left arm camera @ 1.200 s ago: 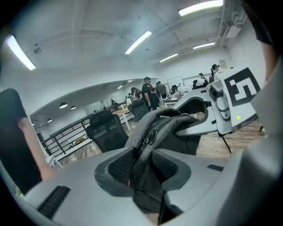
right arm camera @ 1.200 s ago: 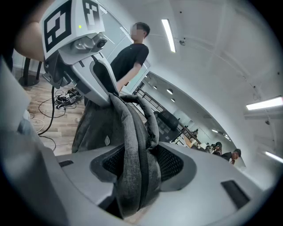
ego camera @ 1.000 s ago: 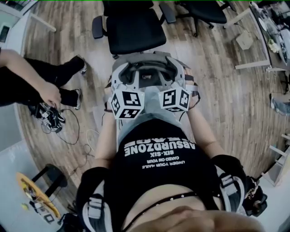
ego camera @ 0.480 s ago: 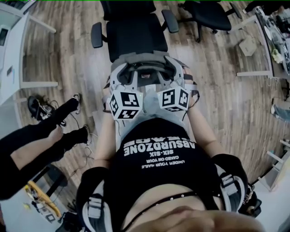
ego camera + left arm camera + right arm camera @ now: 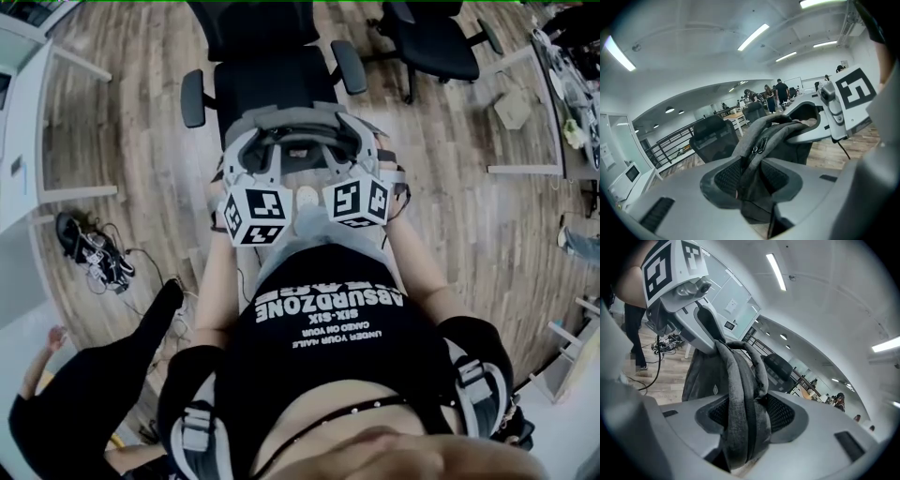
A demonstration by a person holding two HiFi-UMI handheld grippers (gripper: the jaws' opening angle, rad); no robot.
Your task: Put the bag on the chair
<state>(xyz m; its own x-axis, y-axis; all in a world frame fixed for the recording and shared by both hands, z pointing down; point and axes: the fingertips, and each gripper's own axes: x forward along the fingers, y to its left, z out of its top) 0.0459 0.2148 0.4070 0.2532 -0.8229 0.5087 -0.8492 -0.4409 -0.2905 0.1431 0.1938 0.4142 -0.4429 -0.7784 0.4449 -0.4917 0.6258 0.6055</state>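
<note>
A grey fabric bag (image 5: pixel 298 120) hangs between both grippers in front of my chest, just short of a black office chair (image 5: pixel 272 80) whose seat faces me. My left gripper (image 5: pixel 249 155) is shut on a fold of the bag (image 5: pixel 761 140) near its zipper. My right gripper (image 5: pixel 362 148) is shut on a thick bunch of the bag (image 5: pixel 740 394), strap included. The left gripper (image 5: pixel 752 178) view has the chair (image 5: pixel 715 136) beyond the bag and the right gripper's marker cube (image 5: pixel 855 91) beside it. The right gripper (image 5: pixel 749 417) view has the chair (image 5: pixel 780 366) behind the bag.
A second black chair (image 5: pixel 436 33) stands at the back right. A white desk (image 5: pixel 28 112) is at the left, with a cable bundle (image 5: pixel 89 248) on the wood floor. A bystander in black (image 5: pixel 89 394) is at the lower left. A cluttered table (image 5: pixel 567 84) lines the right.
The chair has come lower and closer under the bag as I moved forward. The bystander went from the left edge down to the lower left. Both grips are unchanged.
</note>
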